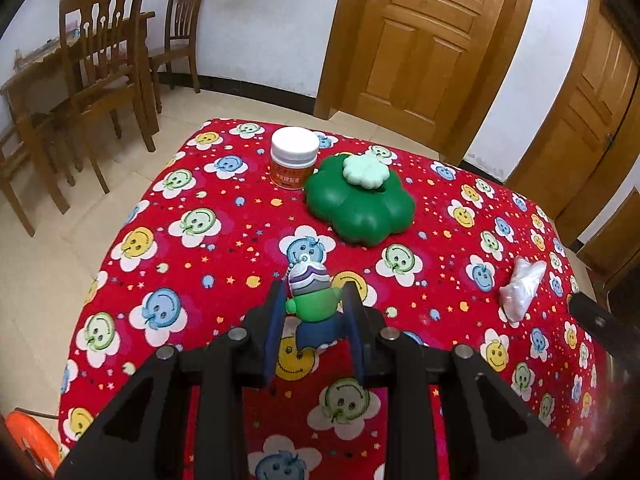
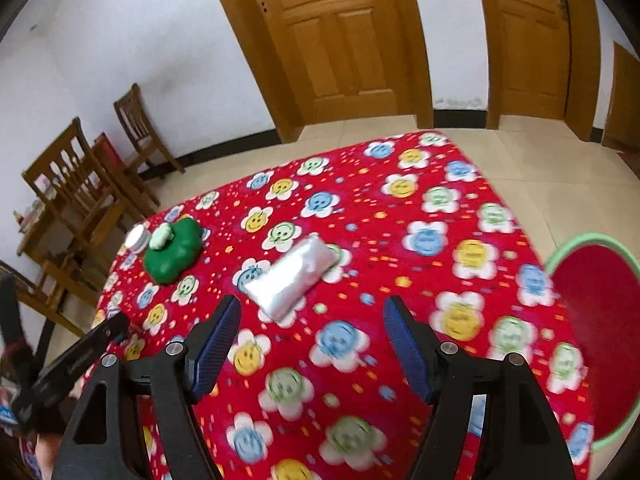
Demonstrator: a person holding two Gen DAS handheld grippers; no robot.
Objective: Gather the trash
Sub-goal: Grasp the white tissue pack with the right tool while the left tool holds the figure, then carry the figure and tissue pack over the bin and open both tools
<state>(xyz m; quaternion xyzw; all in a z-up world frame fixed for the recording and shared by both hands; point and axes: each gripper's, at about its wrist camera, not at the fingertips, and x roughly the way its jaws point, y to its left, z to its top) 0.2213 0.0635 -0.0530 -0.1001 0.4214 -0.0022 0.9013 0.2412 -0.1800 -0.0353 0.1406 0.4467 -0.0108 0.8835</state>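
Note:
My left gripper (image 1: 314, 304) is shut on a small toy figure (image 1: 314, 300) with a striped purple-white head, green body and blue legs, held just above the red flowered tablecloth (image 1: 200, 240). A crumpled clear plastic bag (image 1: 520, 286) lies on the cloth to the right; in the right wrist view the bag (image 2: 290, 278) lies just ahead of my right gripper (image 2: 312, 320), which is open and empty above the cloth. The left gripper's body (image 2: 76, 356) shows at the left of the right wrist view.
A green clover-shaped box (image 1: 360, 204) with a pale clover lid and a white-capped orange jar (image 1: 294, 160) stand at the table's far side. A red basin with a green rim (image 2: 596, 320) sits beyond the table's right edge. Wooden chairs (image 1: 100, 64) and doors (image 1: 424, 36) stand behind.

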